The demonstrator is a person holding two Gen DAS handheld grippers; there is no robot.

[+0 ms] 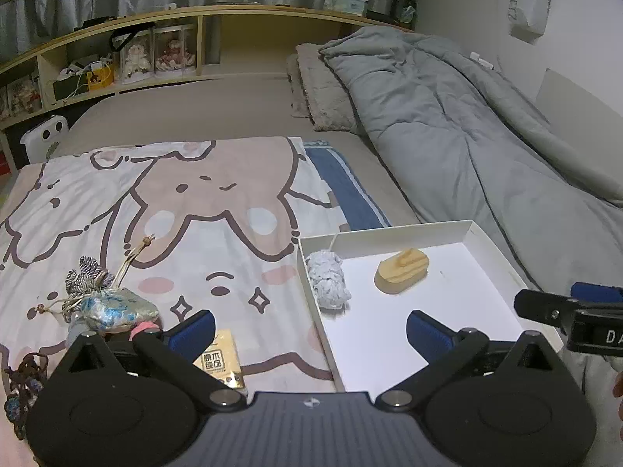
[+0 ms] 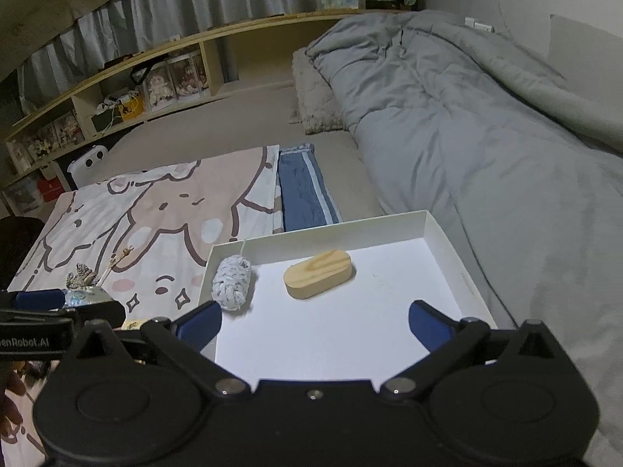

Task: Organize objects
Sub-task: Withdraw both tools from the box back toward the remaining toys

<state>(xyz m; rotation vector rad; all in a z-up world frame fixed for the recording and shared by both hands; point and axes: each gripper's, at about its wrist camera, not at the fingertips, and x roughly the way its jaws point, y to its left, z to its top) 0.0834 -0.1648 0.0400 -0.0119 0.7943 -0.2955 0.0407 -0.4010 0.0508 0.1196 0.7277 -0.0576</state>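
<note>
The step in hand appears to be the interval between placements: two items already lie in the white tray (image 2: 436, 233), and several remain outside it on the cartoon-print blanket (image 1: 187, 202). The left gripper (image 1: 310, 330) has its blue-padded fingers (image 1: 194, 330) spread wide with nothing between them; the right gripper (image 2: 314, 323) is likewise spread wide and empty. Inside the tray, the wooden oval block (image 2: 317, 274) sits ahead of the right gripper, roughly on its centre line and clear of both pads, while the crumpled grey-white bundle (image 2: 232, 284) rests against the tray's left wall, just ahead of the right gripper's left finger. The items not yet stowed lie on the left gripper's side: the blue-and-silver patterned pouch (image 1: 113, 311) with its cords and tassel (image 1: 87, 276) is just ahead of and outside the left finger, and the small gold packet (image 1: 226, 362) lies between the left gripper's fingers, close to the left pad and partly hidden by it. A dark beaded piece (image 1: 23, 381) lies at the far left edge. The next move probably calls for the left gripper to descend over the gold packet or the pouch, centre it between the pads, close, and carry it rightward over the tray wall. The pouch is soft and its cords may trail or snag on the rim.
</note>
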